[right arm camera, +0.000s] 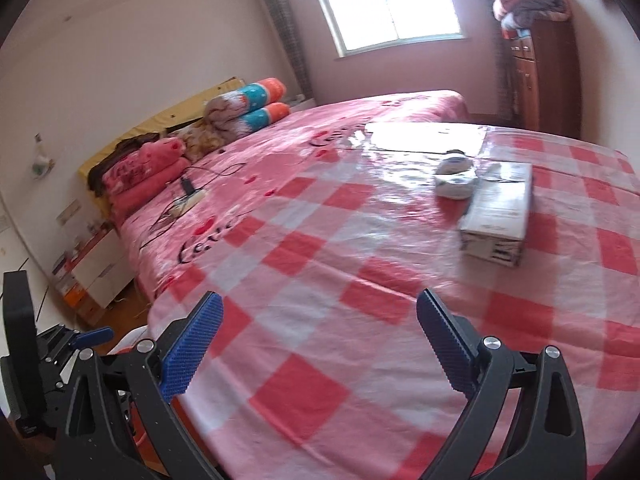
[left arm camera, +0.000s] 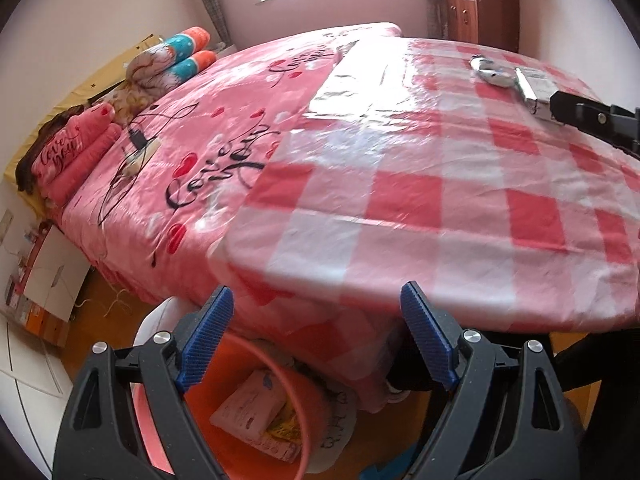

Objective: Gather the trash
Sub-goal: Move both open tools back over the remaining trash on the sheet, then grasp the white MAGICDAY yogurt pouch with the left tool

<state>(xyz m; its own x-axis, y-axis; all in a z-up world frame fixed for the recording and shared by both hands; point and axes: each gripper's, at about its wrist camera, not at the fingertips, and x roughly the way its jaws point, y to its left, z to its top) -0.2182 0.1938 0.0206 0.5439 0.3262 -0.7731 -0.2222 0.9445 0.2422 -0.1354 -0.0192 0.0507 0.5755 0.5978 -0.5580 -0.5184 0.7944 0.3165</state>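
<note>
Left claw [left arm camera: 316, 336] released, blue pads [left arm camera: 206, 340] spread wide at the bottom of the left wrist view, hanging over an orange bin [left arm camera: 256, 408] at lower centre. Inside the bin, a pale crumpled packet [left arm camera: 250, 404] and some yellow scrap, blurred, possibly a wrapper. Above it, the edge of a tabletop under a red-and-white checked cloth [left arm camera: 440, 200].

Right claw [right arm camera: 320, 344] likewise released, nothing between its pads [right arm camera: 192, 354], low in the right wrist view over the same checked cloth [right arm camera: 320, 280]. Right of centre, a cardboard box [right arm camera: 500, 208] lying flat on the cloth; touching its upper left side, a crumpled white-and-blue wrapper [right arm camera: 456, 178]. Same box [left arm camera: 536, 90] at upper right in the left wrist view, partly behind the black arm of the right claw.

Left of both frames, a pink bed [right arm camera: 248, 160] with folded blankets [right arm camera: 140, 176] and a power strip [right arm camera: 188, 202]
</note>
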